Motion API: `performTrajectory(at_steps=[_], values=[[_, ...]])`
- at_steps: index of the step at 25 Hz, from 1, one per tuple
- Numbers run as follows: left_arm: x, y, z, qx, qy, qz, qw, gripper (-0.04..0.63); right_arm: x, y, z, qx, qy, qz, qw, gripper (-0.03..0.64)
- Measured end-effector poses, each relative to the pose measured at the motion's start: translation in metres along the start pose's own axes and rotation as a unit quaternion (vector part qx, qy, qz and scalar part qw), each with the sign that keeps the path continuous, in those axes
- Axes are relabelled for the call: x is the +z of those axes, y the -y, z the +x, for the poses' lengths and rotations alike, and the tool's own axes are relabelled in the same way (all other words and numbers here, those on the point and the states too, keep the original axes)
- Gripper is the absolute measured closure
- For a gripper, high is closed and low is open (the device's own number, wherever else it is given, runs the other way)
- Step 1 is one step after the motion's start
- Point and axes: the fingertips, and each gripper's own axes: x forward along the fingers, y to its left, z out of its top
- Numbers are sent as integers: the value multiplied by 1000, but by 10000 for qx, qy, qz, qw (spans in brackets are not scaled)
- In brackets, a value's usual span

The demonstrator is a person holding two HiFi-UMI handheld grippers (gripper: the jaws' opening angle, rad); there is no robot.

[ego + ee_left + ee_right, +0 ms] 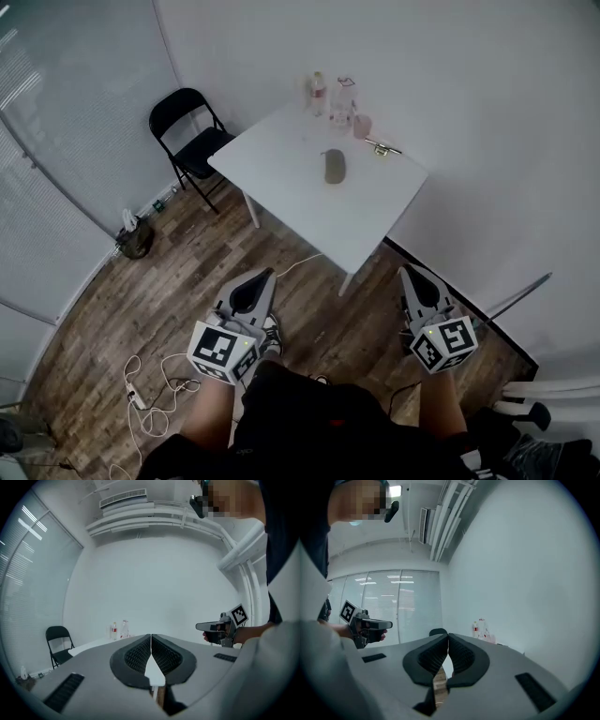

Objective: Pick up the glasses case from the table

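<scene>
The glasses case (334,166), a grey-olive oval, lies near the middle of the white table (281,169) in the head view. My left gripper (262,278) is held over the wooden floor well short of the table's near edge, jaws shut with nothing between them. My right gripper (410,274) sits level with it to the right, near the table's near corner, also shut and empty. In the left gripper view the left gripper (151,637) has its pads touching, and the right gripper (206,626) shows at the right. The right gripper view has the right gripper (448,635) closed; the case is hidden there.
Bottles and a pink cup (361,126) stand at the table's far edge, with a small yellow-and-white item (382,148) beside them. A black folding chair (187,131) stands left of the table. Cables and a power strip (136,398) lie on the floor at lower left. White walls close behind.
</scene>
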Motion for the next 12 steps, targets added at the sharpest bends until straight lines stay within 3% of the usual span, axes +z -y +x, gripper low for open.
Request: performTrajectory(at_steps=[6, 12], values=[[12, -41, 51, -228, 77, 54, 9997, 572, 11, 24, 51, -211, 21, -69, 9998, 595], [20, -115, 96, -456, 2, 98, 9989, 572, 17, 27, 131, -457, -45, -2, 9989, 595]])
